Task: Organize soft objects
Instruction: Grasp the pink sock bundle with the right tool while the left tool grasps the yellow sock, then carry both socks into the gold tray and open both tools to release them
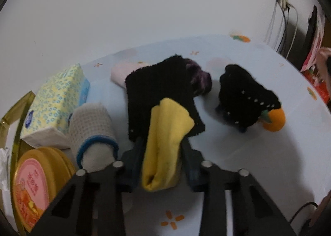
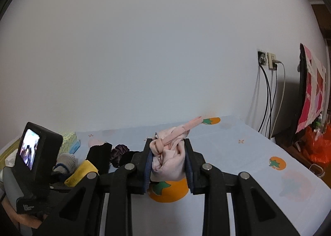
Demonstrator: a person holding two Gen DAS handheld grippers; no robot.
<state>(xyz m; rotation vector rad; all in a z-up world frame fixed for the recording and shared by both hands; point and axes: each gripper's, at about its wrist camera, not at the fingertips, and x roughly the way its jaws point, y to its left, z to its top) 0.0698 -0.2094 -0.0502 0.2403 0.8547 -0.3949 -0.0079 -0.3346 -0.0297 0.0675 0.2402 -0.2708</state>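
Yellow folded fleece cloth (image 1: 165, 143) is pinched in the left gripper (image 1: 162, 153), jaws closed down to the cloth's thickness, the top of the fold standing up in front of the black knitted cloth (image 1: 161, 93) lying on the pale printed tablecloth (image 1: 248, 163). Right gripper (image 2: 168, 159) clamps a knotted pink fabric bundle (image 2: 169, 153) the same way, jaws narrow, bundle held above the table with a strap end sticking up and away. Still on the cloth: white waffle-knit roll with blue band (image 1: 93, 132), black beaded knit piece (image 1: 246, 99) touching an orange plush fruit (image 1: 274, 120), a purple scrunchie (image 1: 198, 76). Tissue pack (image 1: 55, 105) and gold tin (image 1: 35, 186) sit far left. Looks like mid-carry, both items picked, neither placed. Next move needs a drop spot; none is obvious in frame, probably grouping by the left pile, release one side at a time
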